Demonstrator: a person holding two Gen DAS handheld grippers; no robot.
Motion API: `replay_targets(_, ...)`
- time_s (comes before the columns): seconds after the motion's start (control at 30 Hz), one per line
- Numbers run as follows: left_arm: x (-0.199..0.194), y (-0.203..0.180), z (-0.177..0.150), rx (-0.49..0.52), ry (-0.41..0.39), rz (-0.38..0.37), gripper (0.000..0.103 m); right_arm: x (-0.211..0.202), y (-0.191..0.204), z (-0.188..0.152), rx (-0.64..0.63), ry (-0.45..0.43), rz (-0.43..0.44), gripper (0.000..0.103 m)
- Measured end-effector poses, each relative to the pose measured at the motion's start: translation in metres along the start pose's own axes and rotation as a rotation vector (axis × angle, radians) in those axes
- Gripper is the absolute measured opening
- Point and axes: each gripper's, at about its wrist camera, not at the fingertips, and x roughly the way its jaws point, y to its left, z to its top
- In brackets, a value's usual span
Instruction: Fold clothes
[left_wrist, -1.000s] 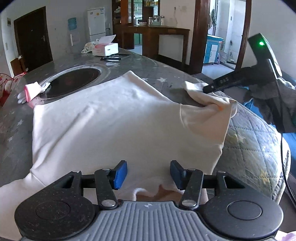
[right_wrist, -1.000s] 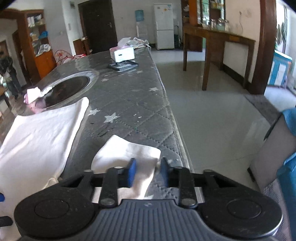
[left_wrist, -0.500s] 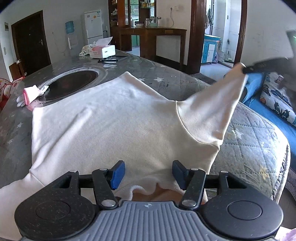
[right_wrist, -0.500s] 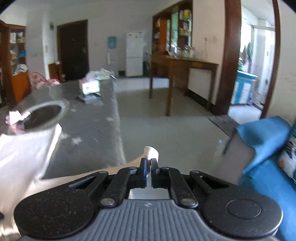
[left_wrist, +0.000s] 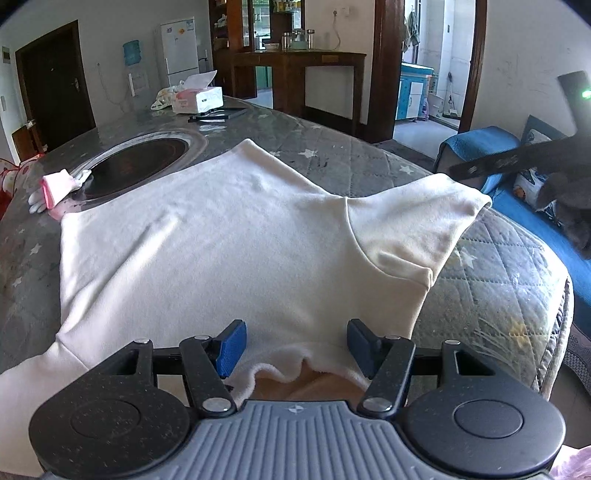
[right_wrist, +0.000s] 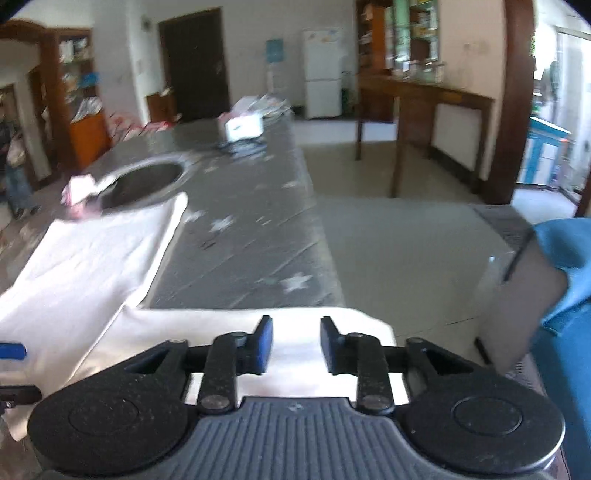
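A cream shirt lies face-down and spread flat on a grey star-quilted worktop, its hem toward the far side and its collar at the near edge. The left hand-held gripper hovers over the collar with its blue-padded jaws spread wide, holding nothing. The right sleeve extends toward the right edge of the worktop, its cuff close to that edge; a shallow crease runs along its near side. The left sleeve runs off toward the near-left corner of the left wrist view.

In the right wrist view, which is motion-blurred, the right hand-held gripper sits above the sleeve cuff with its jaws apart and no cloth between them. Beyond the cuff, bare quilted surface stretches far along the right side of the shirt body, bounded on the right by the worktop's long edge and open tiled floor.

Far-left of the hem is a round dark recess with a pink-and-white cloth on its rim, just beside the shirt's far-left corner. A tissue box stands well apart at the far end. A blue-covered sofa lies to the right of the worktop.
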Motion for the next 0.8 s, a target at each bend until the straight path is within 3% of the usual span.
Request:
replay_targets(0.2,-0.009,0.006,-0.004,-0.03,0.0,-0.01,0.065,0.019,0.014,0.002,-0.03,0.039,0.008,0.032)
replay_targets(0.5,-0.031,0.016,-0.011,-0.097,-0.035,0.012,0.067,-0.007,0.079,0.005,-0.215,0.026,0.24,0.041)
replay_targets(0.8,-0.05,0.028,-0.033,-0.133,-0.029,0.022,0.067,-0.009,0.133,-0.006,-0.394,0.065,0.318,0.044)
